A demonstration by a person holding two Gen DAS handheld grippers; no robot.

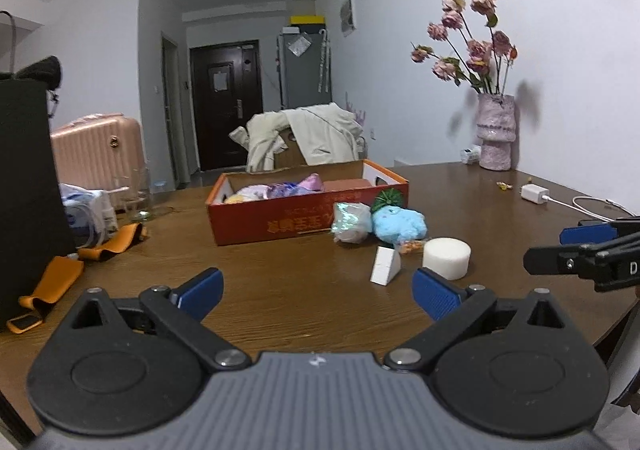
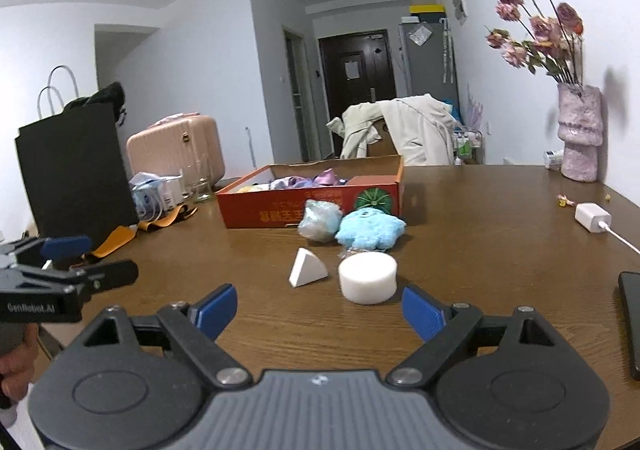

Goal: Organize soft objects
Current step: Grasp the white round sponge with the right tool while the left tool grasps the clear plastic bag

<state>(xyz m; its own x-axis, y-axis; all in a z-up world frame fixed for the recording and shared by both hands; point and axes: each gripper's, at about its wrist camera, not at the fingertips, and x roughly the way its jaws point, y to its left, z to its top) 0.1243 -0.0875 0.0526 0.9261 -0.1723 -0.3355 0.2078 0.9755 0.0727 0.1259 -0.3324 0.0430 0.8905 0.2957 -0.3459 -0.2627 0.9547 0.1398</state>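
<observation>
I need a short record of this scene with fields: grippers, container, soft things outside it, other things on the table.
left gripper: open, nothing between the fingers
right gripper: open, nothing between the fingers
container: red cardboard box on the table, already holding some soft things
soft things outside the box: blue plush toy, shiny pouch, white foam cylinder, white foam wedge
their place: in front of the box, nearer the grippers
other things: vase of flowers, white charger, black bag

"GenRobot.AI" on left gripper [image 2: 86, 258], upside-down red box [image 2: 312, 195] print unreadable
</observation>
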